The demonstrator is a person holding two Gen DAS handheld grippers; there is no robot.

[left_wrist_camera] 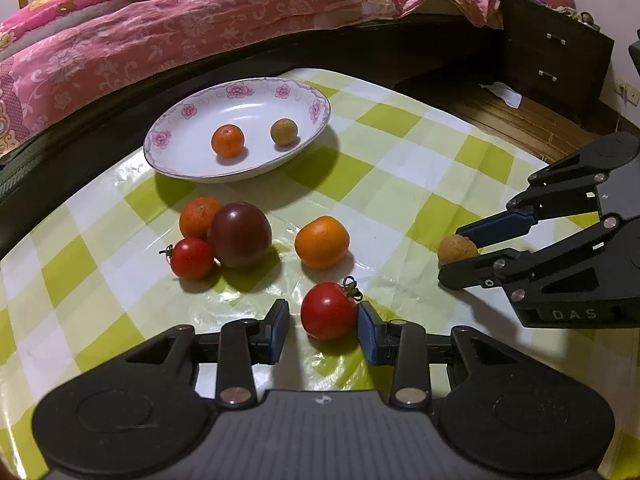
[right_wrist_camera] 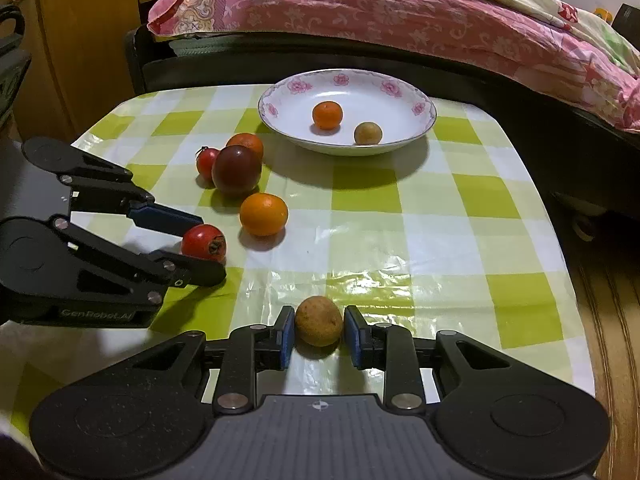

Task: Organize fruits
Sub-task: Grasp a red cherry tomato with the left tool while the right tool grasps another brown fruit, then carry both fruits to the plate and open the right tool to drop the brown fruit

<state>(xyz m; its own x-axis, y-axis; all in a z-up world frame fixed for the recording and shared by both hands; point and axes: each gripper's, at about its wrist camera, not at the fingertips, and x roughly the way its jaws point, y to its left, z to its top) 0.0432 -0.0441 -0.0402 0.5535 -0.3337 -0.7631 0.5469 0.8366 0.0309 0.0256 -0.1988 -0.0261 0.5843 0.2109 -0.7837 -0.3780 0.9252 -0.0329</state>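
Observation:
A white flowered plate at the table's far side holds a small orange and a brown longan. On the cloth lie an orange, a dark purple tomato, a red tomato and another orange. My left gripper is open around a red tomato; the right pad touches it. My right gripper is shut on a brown longan.
The table has a green-and-white checked plastic cloth. A bed with pink bedding runs behind the table. A dark nightstand stands to the right on the wooden floor.

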